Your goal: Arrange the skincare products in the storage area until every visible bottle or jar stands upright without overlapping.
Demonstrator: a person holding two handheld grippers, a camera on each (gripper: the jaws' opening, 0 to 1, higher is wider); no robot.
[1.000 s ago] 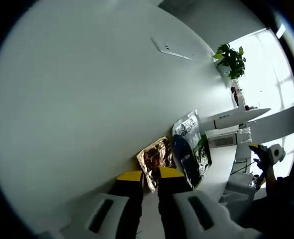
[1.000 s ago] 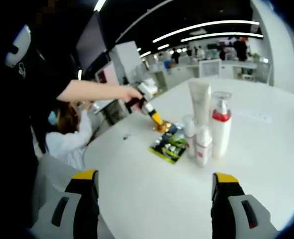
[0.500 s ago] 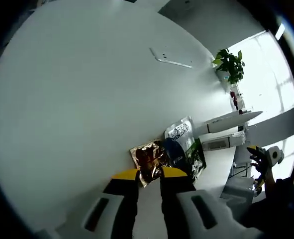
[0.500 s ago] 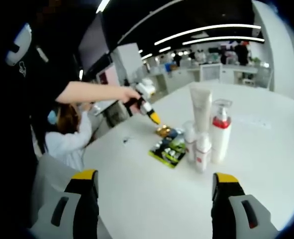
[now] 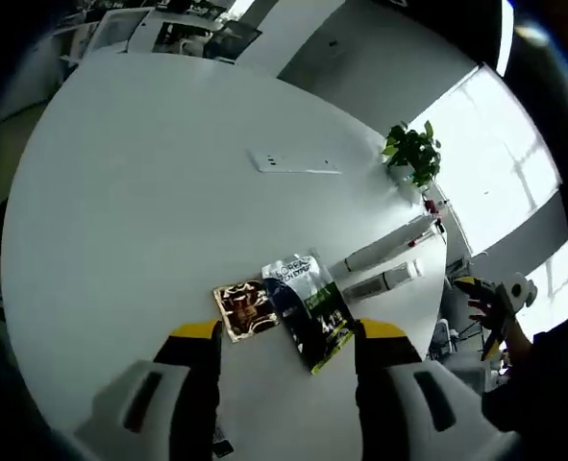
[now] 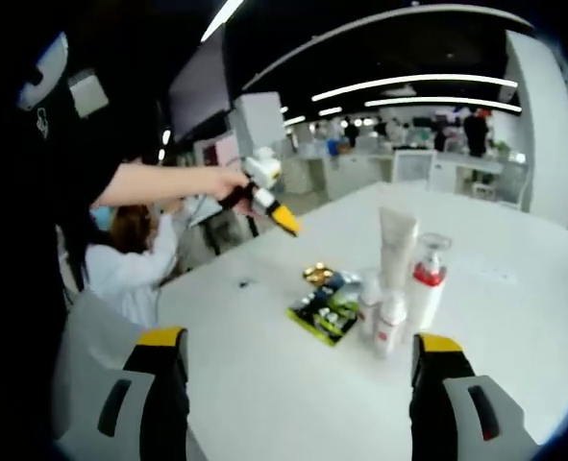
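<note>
Several skincare bottles stand upright in a tight cluster on the white round table [image 6: 514, 317]: a tall white tube [image 6: 397, 235], a pump bottle with a red collar [image 6: 426, 284] and two small white bottles [image 6: 389, 323]. Beside them lie a blue-green sachet pack [image 6: 324, 309] and a gold foil packet [image 6: 315, 275]. In the left gripper view the gold packet [image 5: 245, 307] and sachet pack [image 5: 310, 309] lie flat just beyond my left gripper [image 5: 288, 331], which is open and empty. My left gripper [image 6: 285, 219] hangs above the table. My right gripper [image 6: 300, 341] is open, well short of the bottles.
A flat white plate [image 5: 293, 163] sits in the table top farther out, and a potted plant [image 5: 413, 152] stands at the far edge. A seated person in white [image 6: 120, 274] is past the table's left edge. The holder's arm [image 6: 159, 181] reaches across.
My left gripper has opened wide and lifted up and back from the gold packet, which now lies flat on the table. The right gripper view has pulled back slightly.
</note>
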